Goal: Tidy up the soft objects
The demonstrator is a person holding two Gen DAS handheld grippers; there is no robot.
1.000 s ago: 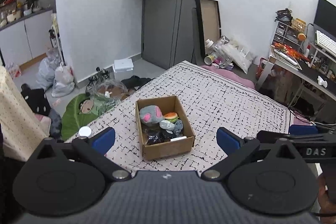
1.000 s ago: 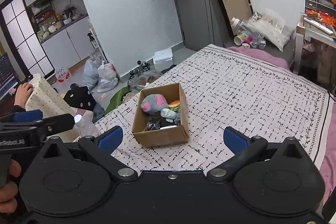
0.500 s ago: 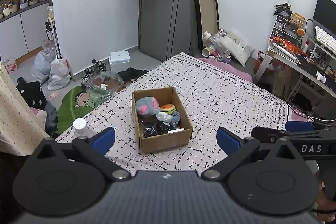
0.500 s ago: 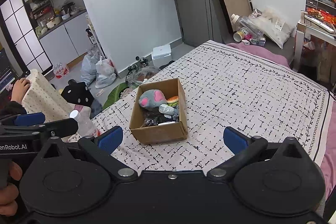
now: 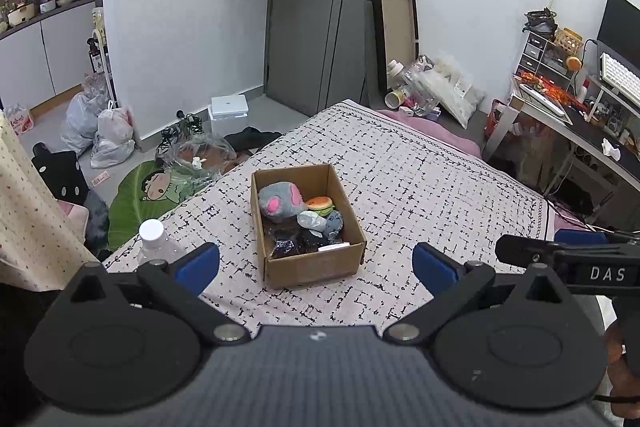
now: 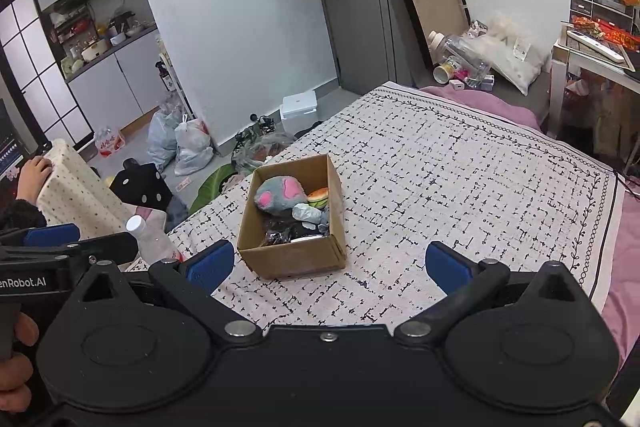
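The left gripper [image 5: 316, 263] hung with its blue-tipped fingers spread wide and nothing between them, just short of the cardboard box [image 5: 308, 225], which showed in the gap. The right gripper [image 6: 330, 263] was likewise spread wide and empty, the same box [image 6: 294, 217] framed between its tips. In the left view the right gripper's dark body lay to the right of the box, well apart from it.

The box stood on a bedspread [image 5: 420, 187] patterned with black dashes, near its left edge. Inside the box, a grey plush toy with pink patches [image 5: 280, 201] filled the far left corner; a burger-shaped toy [image 5: 319, 203] lay just right of it against the far right wall. Nearer, a pale grey soft piece [image 5: 312, 221] touched a blue-grey one [image 5: 334, 225], and dark crinkled items [image 5: 290, 245] took the near part.

Left of the box, at the bedspread's edge, stood a clear bottle with a white cap [image 5: 151, 233]. Beyond it, on the floor, lay a green cartoon mat [image 5: 144, 195].
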